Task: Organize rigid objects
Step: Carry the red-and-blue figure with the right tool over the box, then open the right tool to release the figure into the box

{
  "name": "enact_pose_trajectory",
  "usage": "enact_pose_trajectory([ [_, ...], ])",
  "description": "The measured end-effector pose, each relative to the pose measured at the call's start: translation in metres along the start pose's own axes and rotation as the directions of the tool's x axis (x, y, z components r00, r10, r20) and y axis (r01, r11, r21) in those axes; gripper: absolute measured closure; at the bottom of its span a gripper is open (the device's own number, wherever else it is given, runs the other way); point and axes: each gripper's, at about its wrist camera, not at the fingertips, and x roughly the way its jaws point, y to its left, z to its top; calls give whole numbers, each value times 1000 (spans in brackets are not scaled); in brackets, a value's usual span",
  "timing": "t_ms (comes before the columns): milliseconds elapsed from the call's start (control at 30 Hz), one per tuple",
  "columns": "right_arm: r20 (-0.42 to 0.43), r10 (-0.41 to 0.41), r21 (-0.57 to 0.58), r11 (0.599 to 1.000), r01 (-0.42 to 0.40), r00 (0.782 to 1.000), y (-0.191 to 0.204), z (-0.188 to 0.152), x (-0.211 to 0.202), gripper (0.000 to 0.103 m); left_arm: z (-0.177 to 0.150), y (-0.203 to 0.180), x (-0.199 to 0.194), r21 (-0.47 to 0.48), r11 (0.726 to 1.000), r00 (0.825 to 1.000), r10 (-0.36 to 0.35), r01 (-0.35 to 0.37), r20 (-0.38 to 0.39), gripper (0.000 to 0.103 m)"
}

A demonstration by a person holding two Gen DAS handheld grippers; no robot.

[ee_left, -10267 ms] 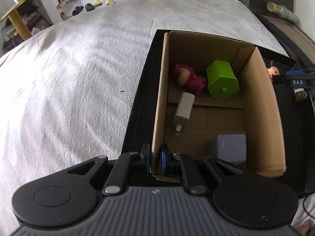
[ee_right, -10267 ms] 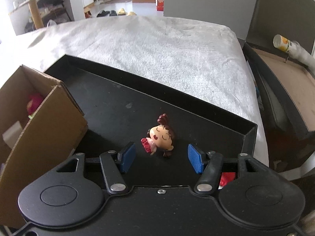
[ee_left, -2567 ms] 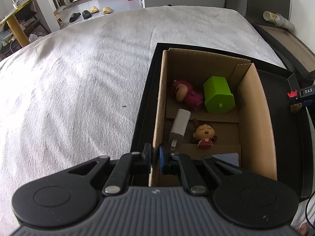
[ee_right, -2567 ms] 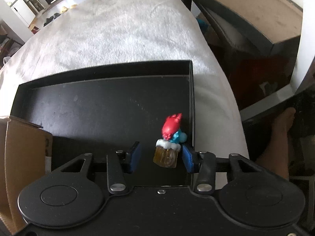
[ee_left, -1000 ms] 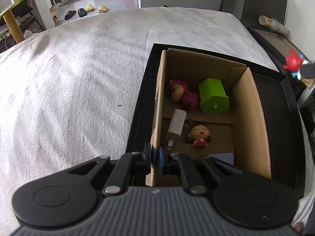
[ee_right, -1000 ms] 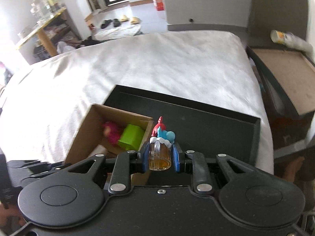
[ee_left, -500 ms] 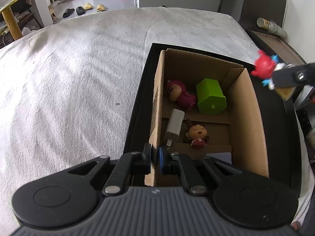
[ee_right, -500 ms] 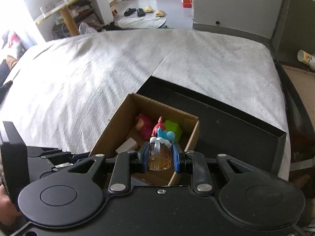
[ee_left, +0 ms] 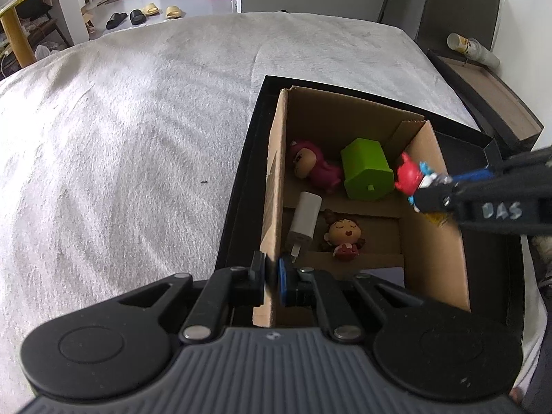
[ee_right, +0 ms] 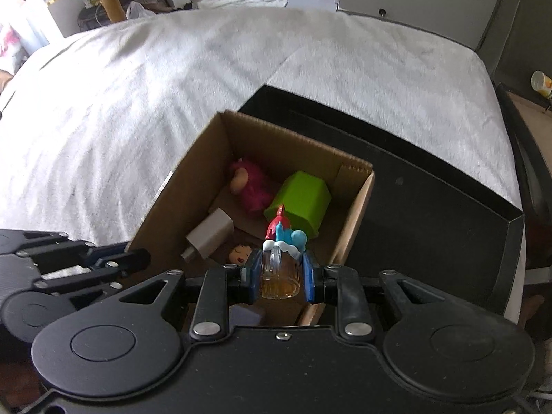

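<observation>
Figurine [ee_right: 281, 262], the little amber mug with the red and blue figure on top, sits clamped between the blue pads of your right gripper [ee_right: 280, 277], its long axis running straight out along the fingers and pointing down into the cardboard box [ee_right: 355, 207]. It hangs over the near right part of the box, just inside the right wall. Below and to its left lie the sleeping doll [ee_left: 343, 234] and the white charger [ee_left: 305, 220]; the green block [ee_left: 365, 169] lies farther in. Your left gripper [ee_left: 270, 277] is pinched shut on the box's left wall, steadying it. The floor right under the mug is hidden, so it is probably bare cardboard.
</observation>
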Motion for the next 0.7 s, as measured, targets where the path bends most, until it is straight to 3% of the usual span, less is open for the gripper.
enact_pose_trajectory([
  [367,-20,-94,-50,994,93,995,15,-3,26,78,2,6,2,1,1000,1000,-28,28,-3,96],
  [700,67,-48,23,999,47,997,-4,-10,-17,77,5,3,1,20,999,1000,-26,26,-6,95],
])
